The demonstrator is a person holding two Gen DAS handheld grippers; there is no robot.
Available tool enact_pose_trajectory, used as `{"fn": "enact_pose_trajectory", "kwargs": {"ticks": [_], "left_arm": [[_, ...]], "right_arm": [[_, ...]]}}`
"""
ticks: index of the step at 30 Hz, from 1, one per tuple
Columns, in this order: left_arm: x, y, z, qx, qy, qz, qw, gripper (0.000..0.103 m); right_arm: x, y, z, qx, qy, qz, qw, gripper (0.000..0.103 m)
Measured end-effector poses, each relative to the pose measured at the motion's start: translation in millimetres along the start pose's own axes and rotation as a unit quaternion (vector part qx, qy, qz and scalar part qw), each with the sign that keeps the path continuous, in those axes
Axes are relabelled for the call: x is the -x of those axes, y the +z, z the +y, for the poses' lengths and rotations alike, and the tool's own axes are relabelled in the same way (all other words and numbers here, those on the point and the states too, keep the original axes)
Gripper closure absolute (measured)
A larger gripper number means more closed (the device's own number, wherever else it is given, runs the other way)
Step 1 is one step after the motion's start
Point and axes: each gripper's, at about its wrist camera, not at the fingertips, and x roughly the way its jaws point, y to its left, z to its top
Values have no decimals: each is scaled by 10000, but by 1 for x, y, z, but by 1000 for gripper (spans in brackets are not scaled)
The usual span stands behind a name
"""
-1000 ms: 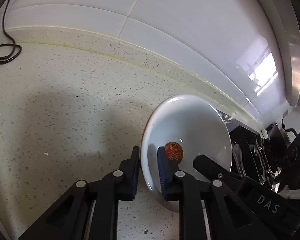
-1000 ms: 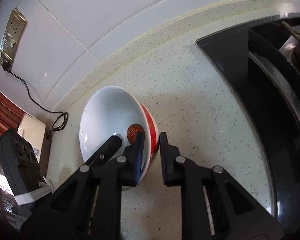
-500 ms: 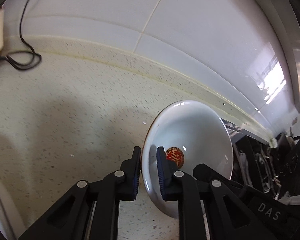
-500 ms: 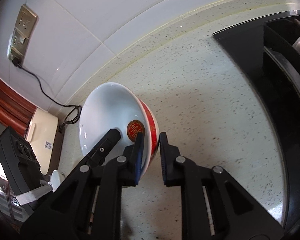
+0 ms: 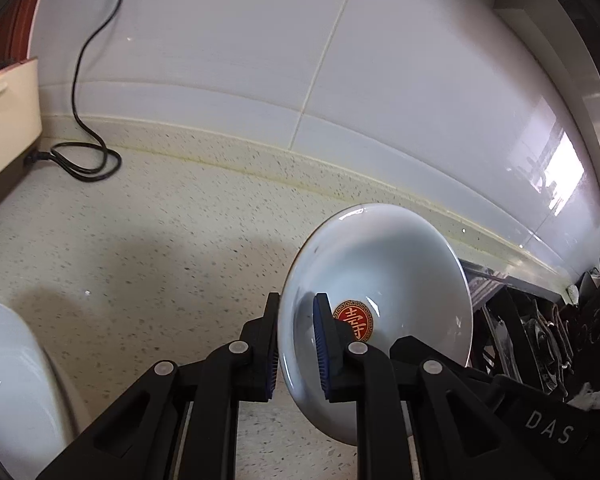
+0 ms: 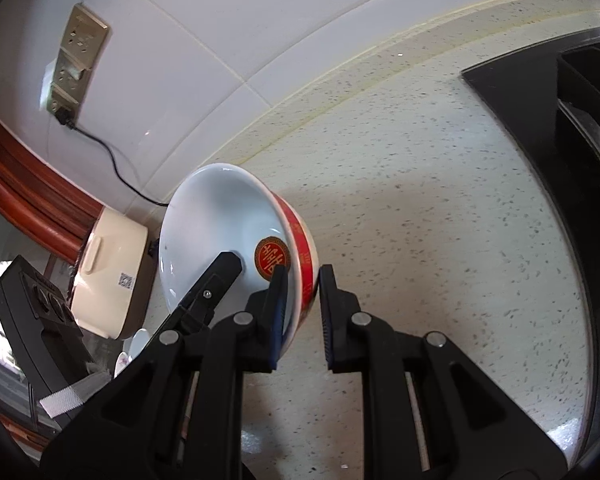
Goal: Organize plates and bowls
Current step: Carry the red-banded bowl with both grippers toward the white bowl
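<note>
A white bowl with a red round emblem inside and a red band outside is held up above the speckled counter by both grippers. My left gripper is shut on the bowl's left rim. My right gripper is shut on the opposite rim of the same bowl, one finger inside and one on the red band. Part of another white dish shows at the lower left of the left wrist view.
The speckled counter runs to a white tiled wall. A black cable and a cream appliance lie at the left. A black stove is at the right. A wall socket is above the appliance.
The bowl, gripped by both grippers, has moved left along the counter. The cable, the cream appliance and the edge of another white dish have come into view.
</note>
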Motion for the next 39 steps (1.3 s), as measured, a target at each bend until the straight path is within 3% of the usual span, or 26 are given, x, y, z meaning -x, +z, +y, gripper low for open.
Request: {"fn": "enact_pose_trajectory", "kwargs": {"ticks": [22, 30, 39], "left_arm": [[68, -1, 30, 340, 451, -1078, 9926, 87], [87, -3, 54, 625, 487, -1242, 9891, 86], [110, -21, 79, 733, 790, -1225, 9866, 85]], "right_arm": [[2, -21, 56, 924, 927, 46, 9914, 84], [0, -33, 76, 1217, 1299, 147, 9839, 83], [-7, -56, 104, 1684, 1511, 335, 9735, 83]]}}
